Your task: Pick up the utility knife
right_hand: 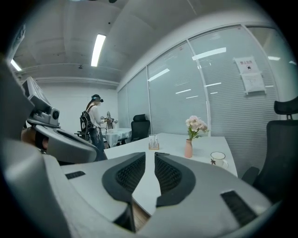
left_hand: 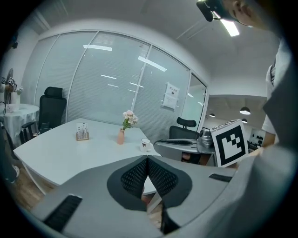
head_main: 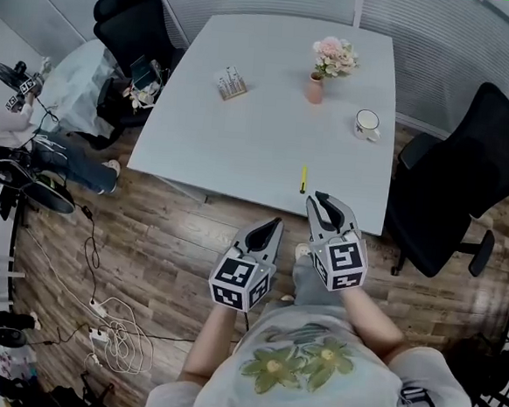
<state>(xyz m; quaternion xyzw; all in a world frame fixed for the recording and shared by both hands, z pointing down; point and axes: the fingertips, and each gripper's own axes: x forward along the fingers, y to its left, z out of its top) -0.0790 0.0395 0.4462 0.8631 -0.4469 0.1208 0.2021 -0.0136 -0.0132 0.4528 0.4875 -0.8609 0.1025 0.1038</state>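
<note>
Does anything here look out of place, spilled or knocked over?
Nothing spilled or tipped: the vase and mug stand upright on the table. The knife lies near the table's edge. Only a loose cable tangle sprawls over the floor, left of the person.

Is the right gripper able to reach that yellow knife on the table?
Probably yes: the utility knife lies near the edge of the table, just ahead of the right gripper, nothing between them; its empty fingers stand apart.
</note>
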